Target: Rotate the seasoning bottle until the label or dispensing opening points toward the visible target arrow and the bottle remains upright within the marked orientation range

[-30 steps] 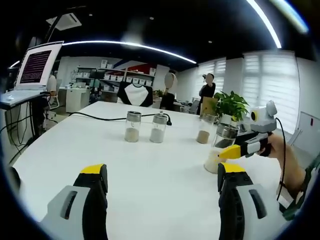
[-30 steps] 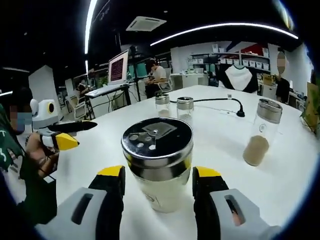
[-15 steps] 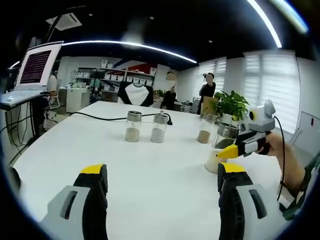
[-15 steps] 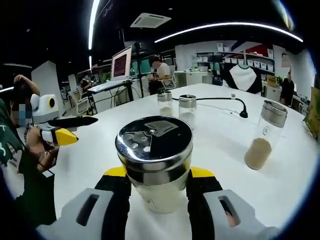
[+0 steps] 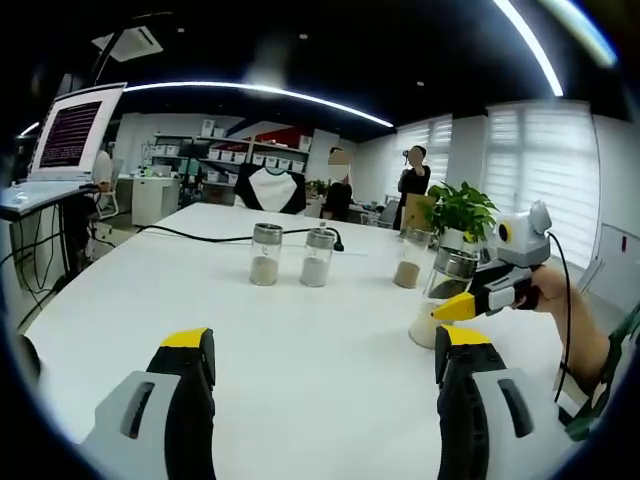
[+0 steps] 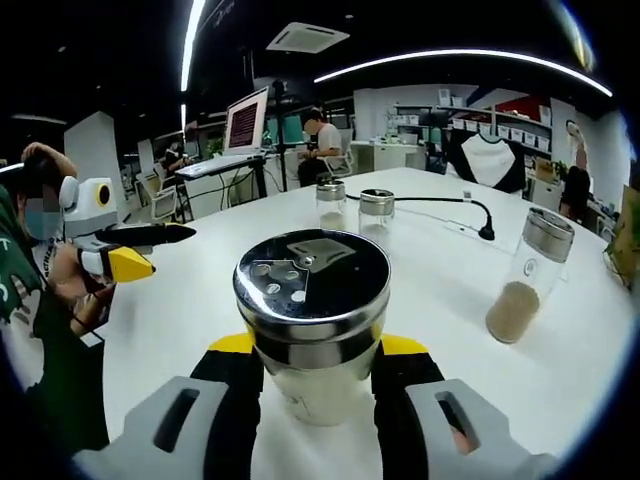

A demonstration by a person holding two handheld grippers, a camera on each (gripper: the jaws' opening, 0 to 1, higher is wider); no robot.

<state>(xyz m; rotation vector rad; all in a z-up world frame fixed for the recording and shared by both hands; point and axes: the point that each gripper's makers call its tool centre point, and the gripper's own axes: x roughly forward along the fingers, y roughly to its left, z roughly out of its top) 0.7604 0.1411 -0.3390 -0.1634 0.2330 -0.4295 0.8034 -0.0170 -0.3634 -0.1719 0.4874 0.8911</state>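
A: Status, near to far?

B: Right gripper (image 6: 312,352) is clamped on the seasoning bottle (image 6: 312,335), jaws pressed to both sides of the glass just under the metal cap (image 6: 310,285). Bottle sits upright on the white worktop (image 6: 440,290). Cap's shaker holes are on the side toward the left gripper (image 6: 125,262), flap toward the far side.

A: Left gripper?

B: Jaws apart, holding nothing. It hovers over bare worktop, well apart from the held bottle.

A: Progress?

B: Grasp looks done. I'd judge the rotation is either under way or about to begin. No target arrow or marked range that I can find on the worktop, so I can't tell how far off the heading is. Left to do: turn to heading, keep it vertical, release.

A: Count?

B: Four bottles total. The held one, then one with brown fill (image 6: 523,290) beyond it to the right in the right gripper view. Further out, a pair side by side: (image 6: 330,204) and (image 6: 376,213). A black cable (image 6: 440,200) runs behind that pair. Beyond the worktop: a laptop on a stand (image 6: 245,122), a potted plant (image 5: 462,212), several people, shelving at the back.
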